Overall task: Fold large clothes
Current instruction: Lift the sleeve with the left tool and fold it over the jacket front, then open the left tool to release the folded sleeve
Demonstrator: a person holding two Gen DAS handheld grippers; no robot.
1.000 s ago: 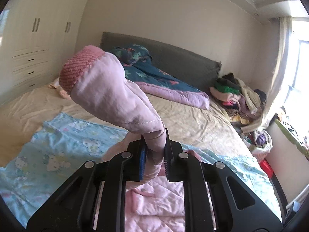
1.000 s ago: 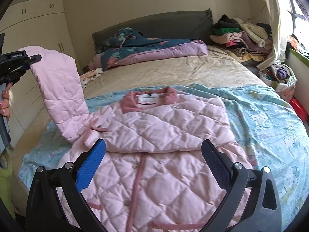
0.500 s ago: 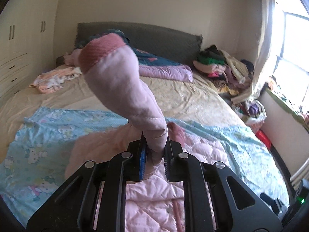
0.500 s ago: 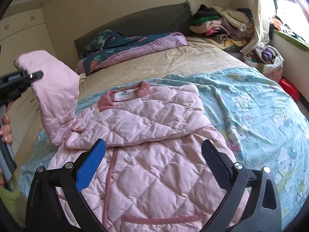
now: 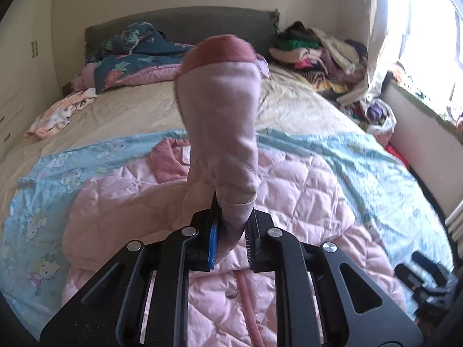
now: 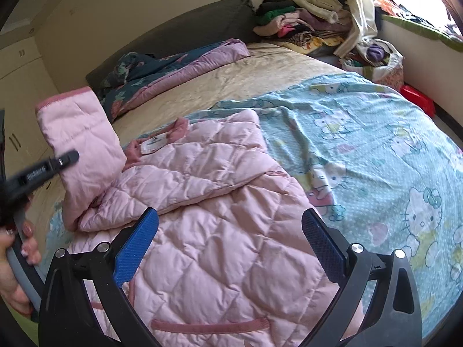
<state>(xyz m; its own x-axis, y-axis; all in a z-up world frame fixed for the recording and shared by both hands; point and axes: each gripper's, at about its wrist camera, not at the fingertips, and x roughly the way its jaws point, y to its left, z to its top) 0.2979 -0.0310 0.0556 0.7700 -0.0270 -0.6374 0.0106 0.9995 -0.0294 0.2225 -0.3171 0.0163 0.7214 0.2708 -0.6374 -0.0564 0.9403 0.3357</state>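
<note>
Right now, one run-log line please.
left claw: shut on pink quilted jacket sleeve | right claw: open over jacket body | sleeve lifted

Light: daylight from a window at 2 o'clock in the left wrist view, blown out to white glare; the curtain beside it is washed pale.
Exposure: the room is evenly bright; the bed is softly lit, with faint shadows in the cloth folds.
Blur: the raised pink sleeve is smeared in the left wrist view; in the right wrist view the left gripper at 9 o'clock is streaked.
Distortion: strong fisheye bowing, with black corners in both views.
Focus: the quilted jacket is sharp at centre.
</note>
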